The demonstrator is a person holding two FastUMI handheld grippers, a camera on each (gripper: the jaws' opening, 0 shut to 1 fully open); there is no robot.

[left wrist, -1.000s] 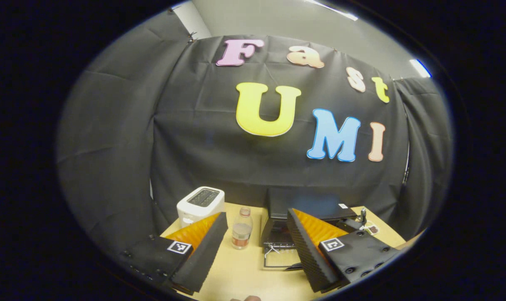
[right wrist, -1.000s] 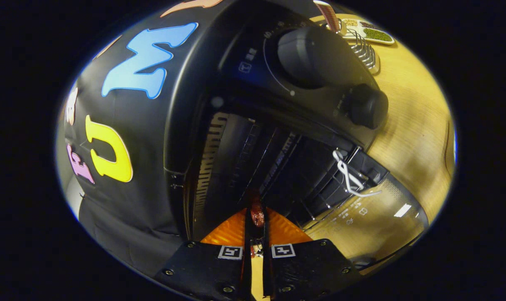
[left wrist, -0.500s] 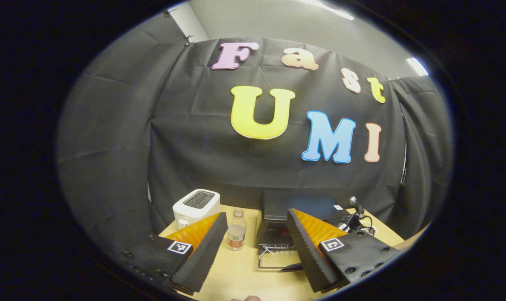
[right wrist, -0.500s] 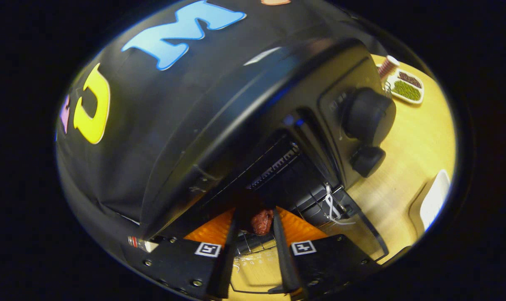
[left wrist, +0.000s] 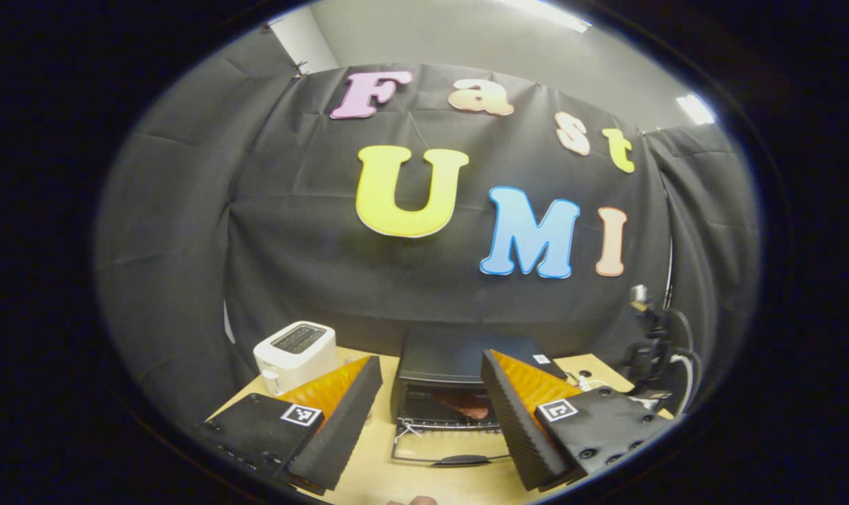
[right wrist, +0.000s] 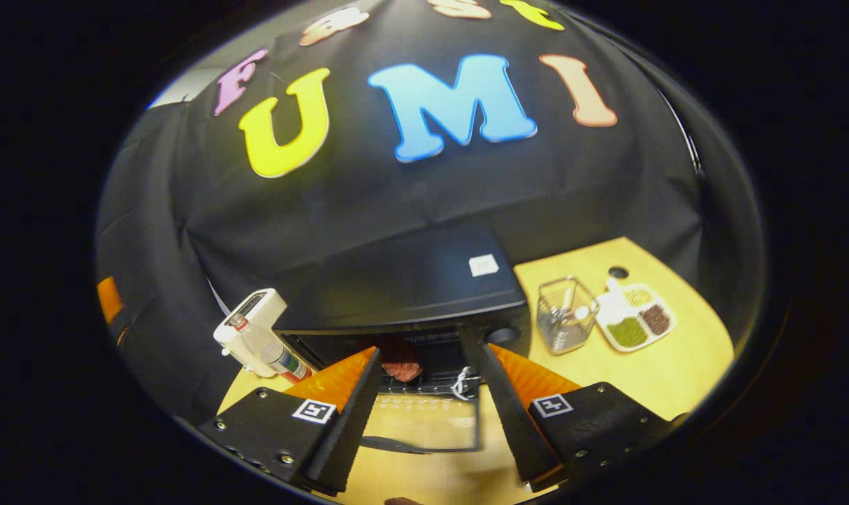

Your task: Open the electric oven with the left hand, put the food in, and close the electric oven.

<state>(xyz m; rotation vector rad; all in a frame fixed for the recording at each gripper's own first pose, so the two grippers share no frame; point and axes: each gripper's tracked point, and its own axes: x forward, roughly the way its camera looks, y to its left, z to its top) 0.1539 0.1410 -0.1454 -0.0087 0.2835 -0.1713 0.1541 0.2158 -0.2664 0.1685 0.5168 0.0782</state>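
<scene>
The electric oven (right wrist: 410, 294) stands on the worktop (right wrist: 648, 379) with its glass door (left wrist: 446, 445) dropped flat toward the viewer, and the food (right wrist: 401, 369), a reddish-brown lump, lies inside the cavity on the wire rack. The right claw (right wrist: 428, 393) hangs in front of the opening with its 2 fingers spread wide and nothing between them; the left claw (left wrist: 431, 403) is likewise spread and empty, held well back from the oven and facing it. With the food in place, what remains is judged to be closing the door. That door looks stiff and hinged along its bottom edge, with a dark handle (left wrist: 459, 460) along the free front edge; the handle is the sensible place to lift from, since smooth glass would likely slip against the pads. It probably weighs little but may swing shut sharply near the top, so an easy push seems wise. The white tie (right wrist: 459, 384) at the rack's front corner could snag. A toaster (left wrist: 294, 347), a bottle (right wrist: 270, 351), a wire basket (right wrist: 566, 314) and a divided tray (right wrist: 634, 322) sit beside the oven, clear of the door.
</scene>
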